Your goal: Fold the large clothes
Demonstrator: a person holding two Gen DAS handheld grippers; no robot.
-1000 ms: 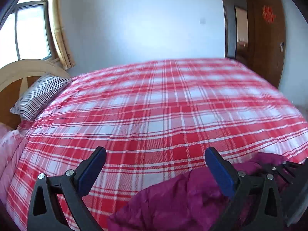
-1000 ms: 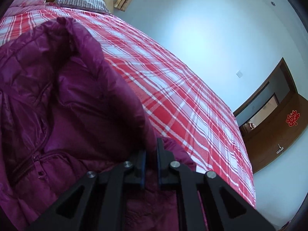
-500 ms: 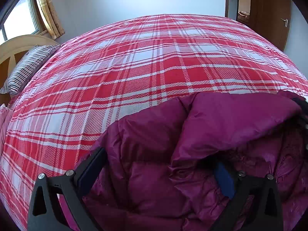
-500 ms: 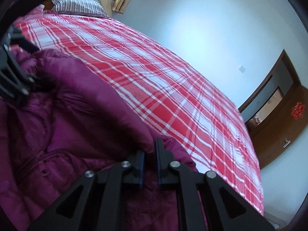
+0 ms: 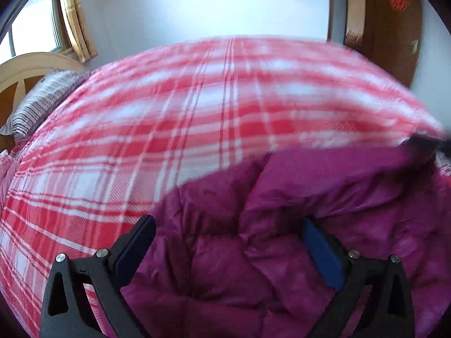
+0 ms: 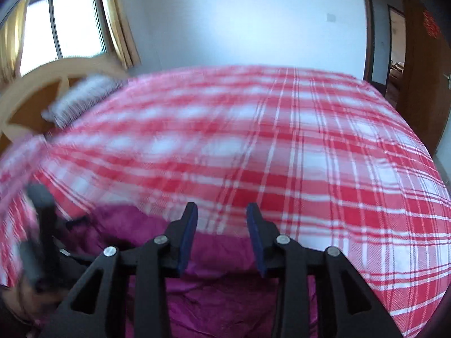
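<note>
A purple quilted jacket lies rumpled on the bed's near side. My left gripper hovers just over it, open wide, with padded folds under and between the blue pads but not pinched. In the right wrist view the jacket sits below my right gripper. Its jaws are opening, and only bedsheet and the jacket's far edge show through the gap. The left gripper appears as a dark blur at the left there.
A red-and-white plaid sheet covers the wide bed. A striped pillow rests against the wooden headboard at the left, under a curtained window. A brown door stands at the far right.
The right gripper, earlier shut on a fold of the jacket, has let go, rolled level and lifted. The left gripper has come down from over the bare sheet to over the jacket.
</note>
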